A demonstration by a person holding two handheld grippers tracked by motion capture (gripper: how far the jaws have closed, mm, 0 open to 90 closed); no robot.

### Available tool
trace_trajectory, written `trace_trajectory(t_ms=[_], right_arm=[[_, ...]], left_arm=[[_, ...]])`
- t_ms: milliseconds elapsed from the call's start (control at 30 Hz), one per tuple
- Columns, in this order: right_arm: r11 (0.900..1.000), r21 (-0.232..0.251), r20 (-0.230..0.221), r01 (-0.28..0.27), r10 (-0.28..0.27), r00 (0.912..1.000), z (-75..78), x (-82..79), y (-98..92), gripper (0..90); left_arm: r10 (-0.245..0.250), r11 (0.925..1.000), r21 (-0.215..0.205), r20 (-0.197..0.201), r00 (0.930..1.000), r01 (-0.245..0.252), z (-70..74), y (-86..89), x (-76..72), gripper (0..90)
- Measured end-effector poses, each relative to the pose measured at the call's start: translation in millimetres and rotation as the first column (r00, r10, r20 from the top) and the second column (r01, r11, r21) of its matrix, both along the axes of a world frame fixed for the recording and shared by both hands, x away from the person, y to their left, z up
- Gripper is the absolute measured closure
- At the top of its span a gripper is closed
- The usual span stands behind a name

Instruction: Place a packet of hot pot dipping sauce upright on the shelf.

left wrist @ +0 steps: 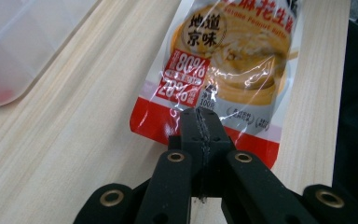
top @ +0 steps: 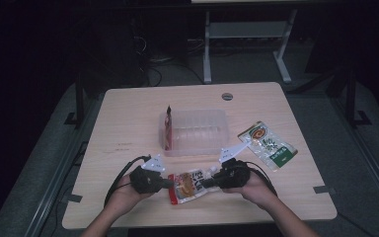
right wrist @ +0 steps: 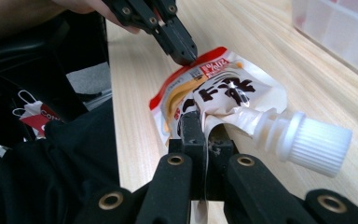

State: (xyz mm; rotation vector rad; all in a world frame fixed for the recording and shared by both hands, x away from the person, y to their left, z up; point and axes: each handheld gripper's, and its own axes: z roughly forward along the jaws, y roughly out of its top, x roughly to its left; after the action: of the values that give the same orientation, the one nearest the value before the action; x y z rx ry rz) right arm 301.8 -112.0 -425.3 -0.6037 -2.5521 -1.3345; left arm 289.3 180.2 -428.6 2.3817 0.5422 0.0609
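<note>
Partly claw-hidden red pouch (left wrist: 233,60) hem.

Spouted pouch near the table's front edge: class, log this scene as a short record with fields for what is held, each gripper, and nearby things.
held: spouted pouch, red and orange, white screw cap
left gripper: jaws shut on the pouch's red bottom edge
right gripper: jaws shut on the pouch's top edge beside the spout
behind: clear plastic bin, a red packet upright inside
right of bin: green packet lying flat on the table
</note>
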Motion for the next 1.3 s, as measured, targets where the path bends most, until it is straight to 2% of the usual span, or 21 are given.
trace_trajectory(t_ms=[100,133,333,433,600,667,833,1033,1167,1233,1300], right_arm=[[1.0,0.007,0.003,-0.002,0.002,1.0,1.6,-0.3,-0.8,89.8],[1.0,0.019,-0.003,-0.007,0.007,1.0,2.7,-0.6,-1.2,89.8],[0.998,0.056,-0.003,-0.026,0.026,0.9997,8.0,-3.1,1.2,89.8],[0.996,0.081,0.005,-0.043,0.043,0.9991,12.9,-5.6,4.9,89.8],[0.991,0.119,0.006,-0.063,0.063,0.998,18.0,-7.9,10.5,89.8],[0.989,0.126,0.02,-0.075,0.073,0.9971,20.5,-8.7,12.8,89.8],[0.987,0.144,0.014,-0.077,0.076,0.997,22.3,-9.8,16.3,89.8],[0.987,0.146,0.011,-0.073,0.073,0.9973,22.8,-9.5,14.6,89.8],[0.987,0.151,0.011,-0.06,0.059,0.9982,23.8,-8.9,11.5,89.7],[0.988,0.143,0.019,-0.049,0.047,0.9987,23.9,-8.8,9.6,89.7],[0.989,0.141,0.024,-0.043,0.04,0.9989,24.0,-8.5,7.9,89.7]], left_arm=[[-0.002,1.0,0.003,-0.002,1.0,0.002,-1.8,-2.6,-0.5,89.8],[-0.016,0.9997,0.02,0.008,0.9998,0.016,-2.9,-5.4,0.2,89.8],[-0.025,0.9997,0.007,0.001,0.9997,0.025,-4.3,-14.4,-1.0,89.8],[-0.051,0.9986,0.009,0.01,0.9986,0.051,-4.0,-20.5,-1.0,89.9],[-0.057,0.9982,-0.018,0.006,0.9983,0.057,-4.2,-27.9,-3.2,89.8],[-0.062,0.9973,-0.039,0.002,0.9981,0.062,-4.7,-31.4,-3.4,89.8],[-0.081,0.9954,-0.05,0.014,0.9966,0.082,-3.8,-38.6,-5.8,89.8],[-0.08,0.995,-0.06,0.009,0.9968,0.08,-3.1,-34.0,-3.6,89.8],[-0.062,0.9953,-0.074,0.001,0.9981,0.062,-0.2,-26.9,-2.7,89.8],[-0.055,0.9953,-0.081,-0.005,0.9985,0.054,0.7,-24.2,-2.8,87.5],[-0.057,0.9961,-0.068,0.002,0.9984,0.057,2.7,-19.0,-1.9,84.4]])
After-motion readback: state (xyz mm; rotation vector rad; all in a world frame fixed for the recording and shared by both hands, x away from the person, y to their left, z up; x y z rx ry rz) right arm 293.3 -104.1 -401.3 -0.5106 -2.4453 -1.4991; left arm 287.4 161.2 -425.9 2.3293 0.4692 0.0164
